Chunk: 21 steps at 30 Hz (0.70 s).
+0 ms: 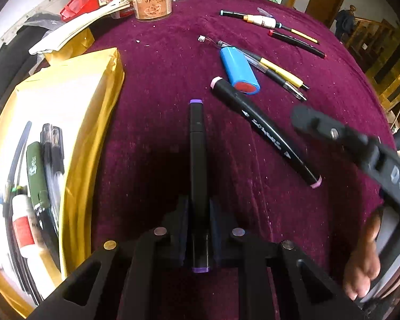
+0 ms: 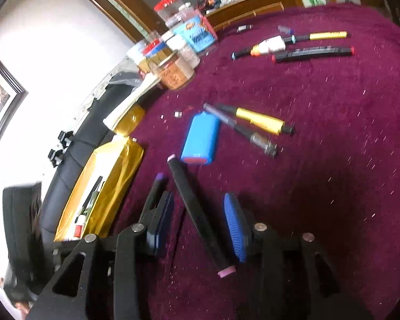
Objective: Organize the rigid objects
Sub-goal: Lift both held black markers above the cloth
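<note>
My left gripper [image 1: 198, 213] is shut on a black marker with purple ends [image 1: 197, 144], held above the maroon tablecloth. A black marker with pink ends [image 1: 266, 130] lies on the cloth to its right. In the right wrist view my right gripper [image 2: 200, 218] is open, its blue pads either side of the pink-ended marker [image 2: 197, 213] without touching it. The purple-ended marker [image 2: 157, 186] shows just left of it. A gold tray [image 1: 104, 85] at the left holds several pens and a glue bottle [image 1: 24, 226].
A blue battery pack [image 1: 238, 70] lies beyond the markers, with yellow and clear pens [image 1: 277, 69] beside it. More markers and a small white bottle [image 1: 264, 21] lie farther back. Jars and boxes [image 1: 152, 0] stand at the table's far left edge.
</note>
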### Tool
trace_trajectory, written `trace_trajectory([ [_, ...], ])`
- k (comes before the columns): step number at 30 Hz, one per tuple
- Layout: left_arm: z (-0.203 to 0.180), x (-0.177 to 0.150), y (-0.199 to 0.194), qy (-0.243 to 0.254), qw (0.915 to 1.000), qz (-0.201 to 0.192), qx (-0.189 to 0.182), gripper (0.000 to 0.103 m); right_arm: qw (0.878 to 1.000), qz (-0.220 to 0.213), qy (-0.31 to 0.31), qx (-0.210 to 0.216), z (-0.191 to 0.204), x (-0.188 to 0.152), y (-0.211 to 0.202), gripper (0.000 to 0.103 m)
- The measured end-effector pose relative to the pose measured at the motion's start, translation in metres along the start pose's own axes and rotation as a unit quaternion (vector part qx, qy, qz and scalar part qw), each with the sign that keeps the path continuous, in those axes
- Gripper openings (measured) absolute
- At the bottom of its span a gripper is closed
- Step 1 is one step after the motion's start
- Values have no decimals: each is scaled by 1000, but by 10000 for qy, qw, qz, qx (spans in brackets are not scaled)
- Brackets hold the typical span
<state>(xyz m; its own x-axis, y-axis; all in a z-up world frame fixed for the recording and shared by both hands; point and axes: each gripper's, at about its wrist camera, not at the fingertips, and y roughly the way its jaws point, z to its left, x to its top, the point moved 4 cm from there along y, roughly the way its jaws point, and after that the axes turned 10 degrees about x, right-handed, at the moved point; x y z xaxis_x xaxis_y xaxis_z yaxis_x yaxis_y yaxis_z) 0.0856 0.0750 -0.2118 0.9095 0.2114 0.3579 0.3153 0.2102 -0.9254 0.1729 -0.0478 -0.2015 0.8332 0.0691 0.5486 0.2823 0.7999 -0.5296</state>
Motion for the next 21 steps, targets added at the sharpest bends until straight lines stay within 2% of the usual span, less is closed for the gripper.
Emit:
trace_trajectory([
  [2, 0, 2, 1, -24, 9999, -135, -41, 15, 9999, 71, -20, -95, -1, 0, 5, 42],
  [4, 3, 1, 1, -87, 9997, -170, -168, 15, 9990, 366, 28, -273, -5, -4, 17, 42],
  [8, 10, -1, 1, -198, 9989, -243, -360, 15, 9974, 390, -296, -520, 3, -6, 19, 42],
  [12, 10, -10, -4, -274, 9985, -325, -344, 14, 9957, 450, -501, -643, 8, -8, 21, 31],
  [13, 10, -12, -5, -259, 9986, -353, -300, 14, 9960, 537, -506, -498, 10, -10, 24, 21],
  [18, 7, -8, -3, -251, 9988, -397, -152, 15, 9921, 563, -861, -715, 20, -12, 28, 20],
  [21, 9, -10, -3, -252, 9986, -422, -187, 15, 9925, 582, -817, -697, 18, -13, 29, 20],
])
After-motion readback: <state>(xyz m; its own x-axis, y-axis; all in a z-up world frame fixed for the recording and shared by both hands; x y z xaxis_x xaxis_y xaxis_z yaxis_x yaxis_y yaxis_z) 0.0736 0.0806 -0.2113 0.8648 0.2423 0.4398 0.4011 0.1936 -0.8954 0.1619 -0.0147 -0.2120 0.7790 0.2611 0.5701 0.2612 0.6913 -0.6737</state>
